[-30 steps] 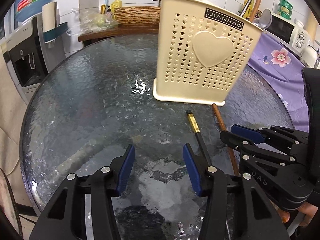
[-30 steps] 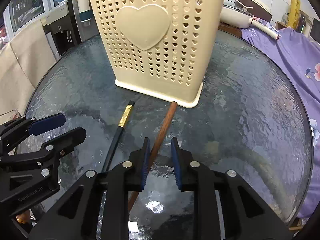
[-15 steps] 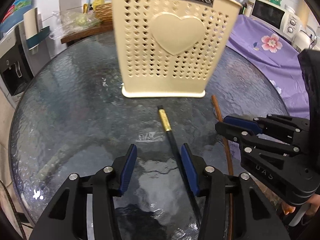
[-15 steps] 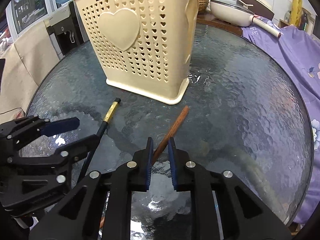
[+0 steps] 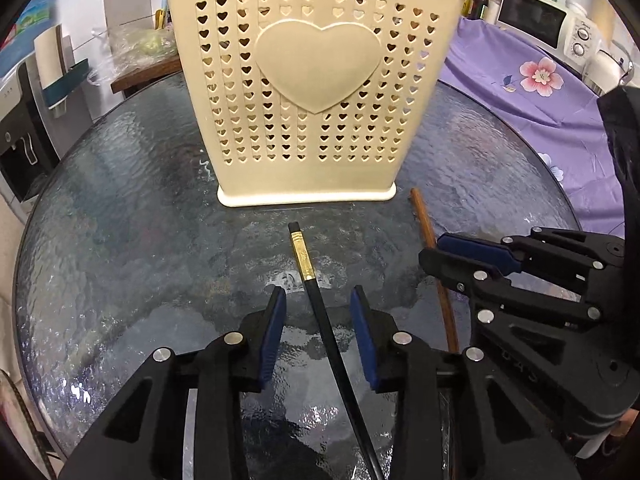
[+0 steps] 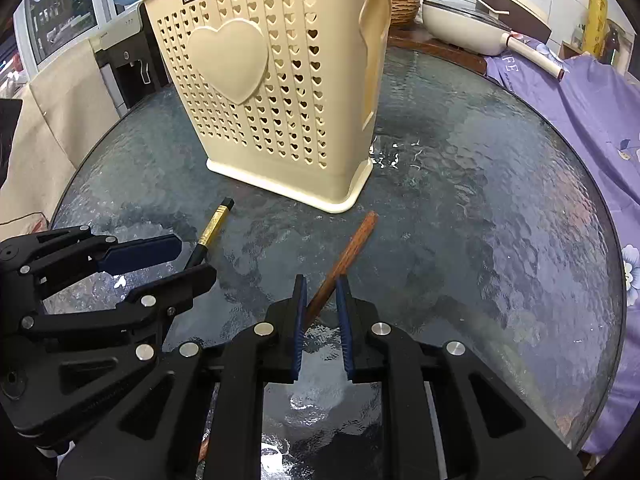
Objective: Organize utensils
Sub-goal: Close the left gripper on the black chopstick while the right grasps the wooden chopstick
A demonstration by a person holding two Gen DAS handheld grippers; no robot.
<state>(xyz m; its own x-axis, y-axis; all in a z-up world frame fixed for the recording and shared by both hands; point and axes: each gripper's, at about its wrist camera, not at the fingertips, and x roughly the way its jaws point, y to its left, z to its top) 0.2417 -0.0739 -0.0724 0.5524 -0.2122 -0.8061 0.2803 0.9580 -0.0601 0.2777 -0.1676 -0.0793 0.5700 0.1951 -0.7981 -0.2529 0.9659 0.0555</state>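
Where kitchen clutter rings it, round textured glass table, purple floral cloth beside

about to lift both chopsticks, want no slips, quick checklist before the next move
1. Black chopstick lies between the left tongs: ok.
2. Left pads pressing on it: not ok, jaws closing, gaps on both sides.
3. Brown chopstick sits between the right tongs: ok.
4. Right grip firm: cannot tell, pads are nearly shut around it but contact is unclear.
5. Cream utensil holder upright on the glass table, just beyond the chopstick tips: ok.
6. The two tongs apart from each other: ok, though close.
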